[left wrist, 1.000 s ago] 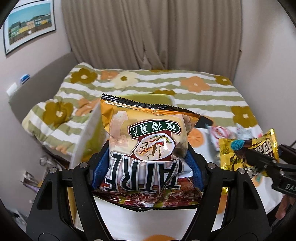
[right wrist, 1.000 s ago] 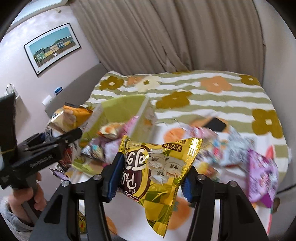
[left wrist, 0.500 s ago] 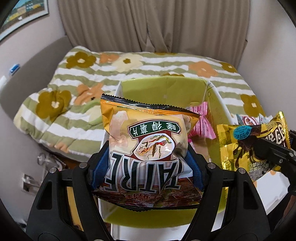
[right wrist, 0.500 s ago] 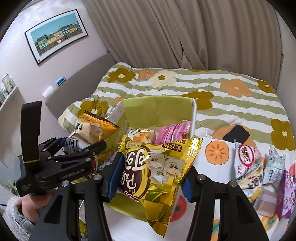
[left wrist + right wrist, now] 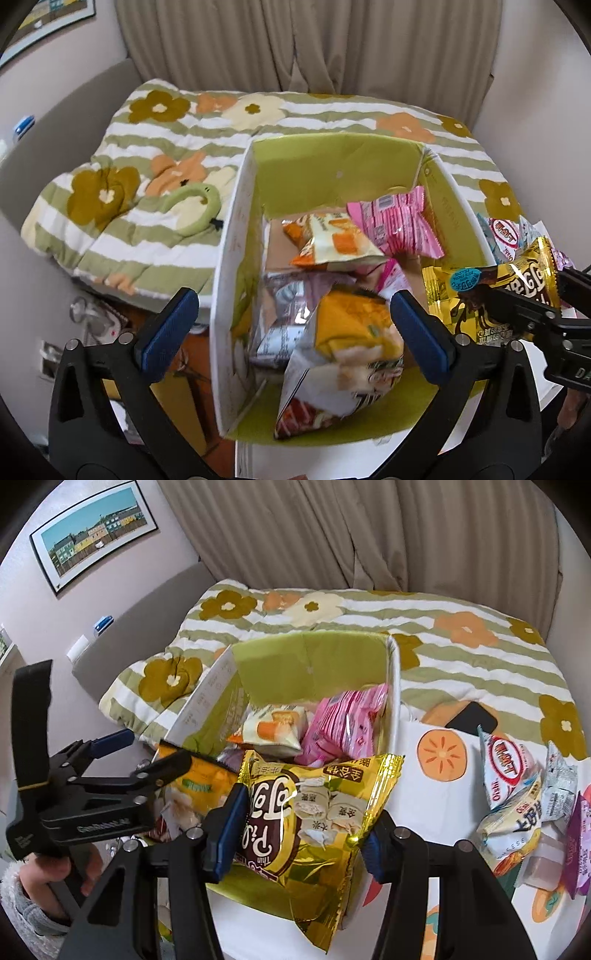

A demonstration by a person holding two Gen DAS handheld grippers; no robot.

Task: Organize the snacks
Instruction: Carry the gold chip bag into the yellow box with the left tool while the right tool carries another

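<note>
Box [image 5: 240, 236]: lime-green inside, white outside. In box, far end: pink striped packet [image 5: 395, 225], beside it orange-and-cream packet [image 5: 328, 243]. Near end of box: orange, white and red chip bag [image 5: 343, 365]. My left claw [image 5: 291, 332]: black, blue pads. My right claw [image 5: 299, 834]: same colours, gold bag [image 5: 314, 812] with brown oval. Beyond box: quilt [image 5: 147, 184], green-white stripes, brown, orange, cream flowers. Behind quilt: beige curtain [image 5: 295, 44].
</note>
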